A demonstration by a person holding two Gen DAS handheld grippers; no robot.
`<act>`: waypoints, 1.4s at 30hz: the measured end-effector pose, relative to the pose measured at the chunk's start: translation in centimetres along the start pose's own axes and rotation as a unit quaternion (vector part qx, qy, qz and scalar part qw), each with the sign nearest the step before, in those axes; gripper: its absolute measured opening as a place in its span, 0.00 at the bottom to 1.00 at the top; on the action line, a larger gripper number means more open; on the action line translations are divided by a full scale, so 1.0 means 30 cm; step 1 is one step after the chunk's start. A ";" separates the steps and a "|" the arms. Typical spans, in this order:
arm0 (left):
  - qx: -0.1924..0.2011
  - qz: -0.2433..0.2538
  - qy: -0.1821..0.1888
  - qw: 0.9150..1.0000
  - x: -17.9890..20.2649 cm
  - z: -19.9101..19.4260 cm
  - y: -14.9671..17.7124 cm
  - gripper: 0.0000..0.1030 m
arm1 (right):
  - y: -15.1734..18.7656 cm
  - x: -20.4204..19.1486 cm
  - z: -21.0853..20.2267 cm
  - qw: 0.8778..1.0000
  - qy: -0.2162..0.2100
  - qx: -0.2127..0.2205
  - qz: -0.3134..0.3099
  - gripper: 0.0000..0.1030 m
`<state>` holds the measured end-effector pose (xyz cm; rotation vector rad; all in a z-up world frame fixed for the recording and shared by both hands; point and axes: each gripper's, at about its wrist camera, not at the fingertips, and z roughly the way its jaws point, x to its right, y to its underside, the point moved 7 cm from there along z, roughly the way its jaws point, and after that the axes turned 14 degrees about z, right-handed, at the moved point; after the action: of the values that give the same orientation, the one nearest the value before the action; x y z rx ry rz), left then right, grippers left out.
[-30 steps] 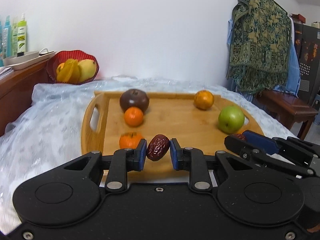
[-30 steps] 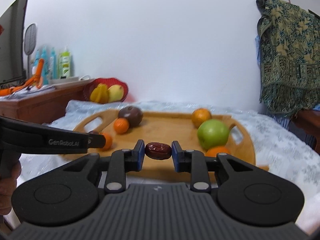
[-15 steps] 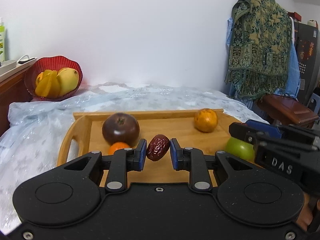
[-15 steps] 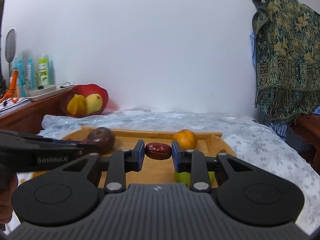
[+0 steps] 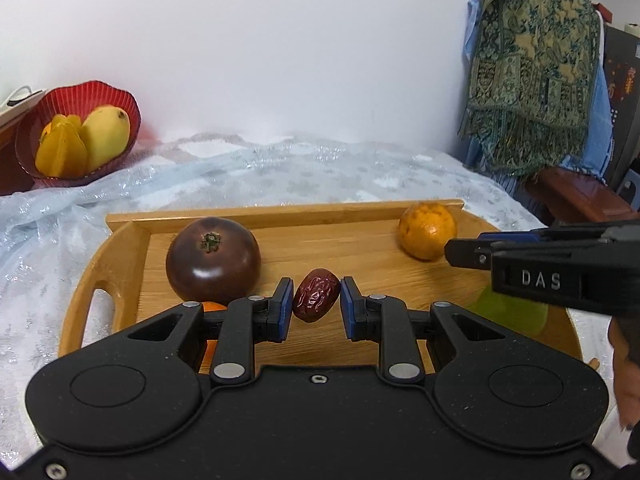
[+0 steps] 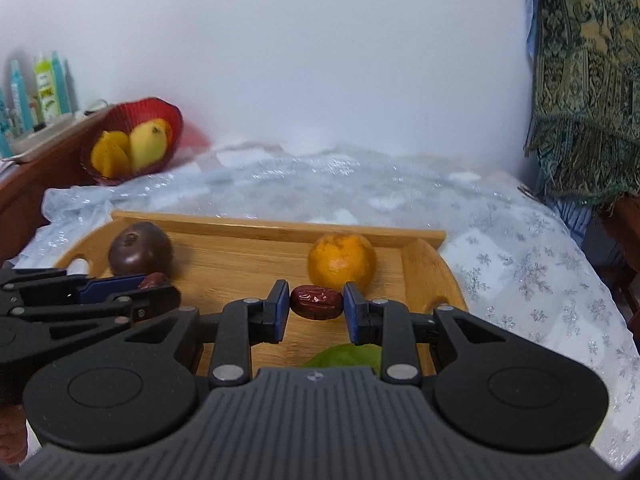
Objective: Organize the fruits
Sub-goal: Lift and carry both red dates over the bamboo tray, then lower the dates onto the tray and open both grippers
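Both grippers moved fwd over tray, fingers each grasping a date, dark fruit & orange ahead.

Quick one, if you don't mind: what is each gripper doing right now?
Left gripper: shut on a red date, above the wooden tray.
Right gripper: shut on another red date.

The only lettering that reads clearly is "DAS", in pale raised capitals on the black side of the right gripper, seen from the left wrist view. The bottles on the shelf at the far left of the right wrist view carry labels, but these are too blurred to read.
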<state>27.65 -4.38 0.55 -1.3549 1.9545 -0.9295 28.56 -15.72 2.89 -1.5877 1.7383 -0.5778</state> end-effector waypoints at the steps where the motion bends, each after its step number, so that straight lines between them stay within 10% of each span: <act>1: -0.003 -0.001 0.000 1.000 -0.002 0.008 0.001 0.23 | -0.004 0.009 0.013 1.000 0.002 -0.009 0.004 0.33; 14: -0.025 -0.005 -0.003 1.000 -0.009 0.052 0.018 0.23 | -0.024 0.050 0.126 0.995 0.015 -0.091 0.024 0.34; 42: -0.039 0.000 -0.003 0.999 -0.007 0.077 0.049 0.23 | -0.006 0.062 0.153 0.994 0.026 -0.104 0.021 0.41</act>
<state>28.71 -4.33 -1.97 -1.3989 2.0055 -0.8556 32.09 -16.98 -0.35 -1.6859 1.9185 -0.4311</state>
